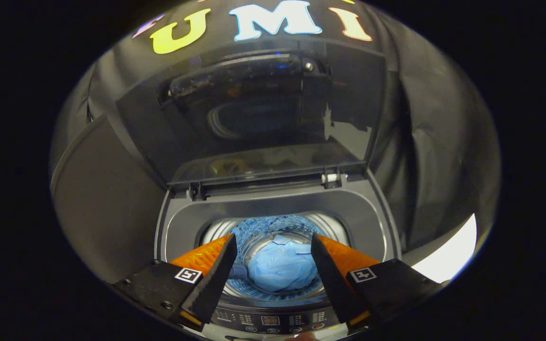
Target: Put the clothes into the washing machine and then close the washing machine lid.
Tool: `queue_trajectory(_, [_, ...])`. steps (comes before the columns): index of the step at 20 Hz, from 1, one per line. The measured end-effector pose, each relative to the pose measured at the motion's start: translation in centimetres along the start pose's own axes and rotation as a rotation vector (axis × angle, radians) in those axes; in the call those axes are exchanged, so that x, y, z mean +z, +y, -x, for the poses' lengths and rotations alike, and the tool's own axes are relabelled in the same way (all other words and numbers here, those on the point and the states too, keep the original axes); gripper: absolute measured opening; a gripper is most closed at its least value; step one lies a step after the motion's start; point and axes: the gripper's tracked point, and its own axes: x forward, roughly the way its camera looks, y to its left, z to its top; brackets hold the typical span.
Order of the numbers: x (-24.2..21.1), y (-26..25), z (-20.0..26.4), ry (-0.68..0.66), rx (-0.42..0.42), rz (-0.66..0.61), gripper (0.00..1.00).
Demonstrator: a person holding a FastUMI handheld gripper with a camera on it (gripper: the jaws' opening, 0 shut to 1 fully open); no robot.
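Gripper view: top-loader from above.
Tongs: spread wide, empty, above front rim, touching nothing.
Control panel: just below fingertips.
Clothes: blue bundle in drum, between fingers.
Lid: up, upright at back; opening unobstructed.

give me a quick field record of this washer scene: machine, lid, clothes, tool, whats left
machine: top-loading washing machine, control panel along its near edge
lid: lid raised, standing open behind the drum opening
clothes: blue garment lying at the bottom of the drum
tool: tool open, fingers spread above the drum opening, garment seen between them, not gripped
left to do: clothes appear to be in; lid not yet closed
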Motion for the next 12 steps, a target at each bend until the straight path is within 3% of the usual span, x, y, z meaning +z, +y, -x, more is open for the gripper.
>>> queue_trajectory(6, [4.8, -0.4, 3.8, -0.121, 0.039, -0.036, 0.97])
queue_trajectory(12, [13.7, -0.7, 9.1, -0.322, 0.047, -0.029, 0.97])
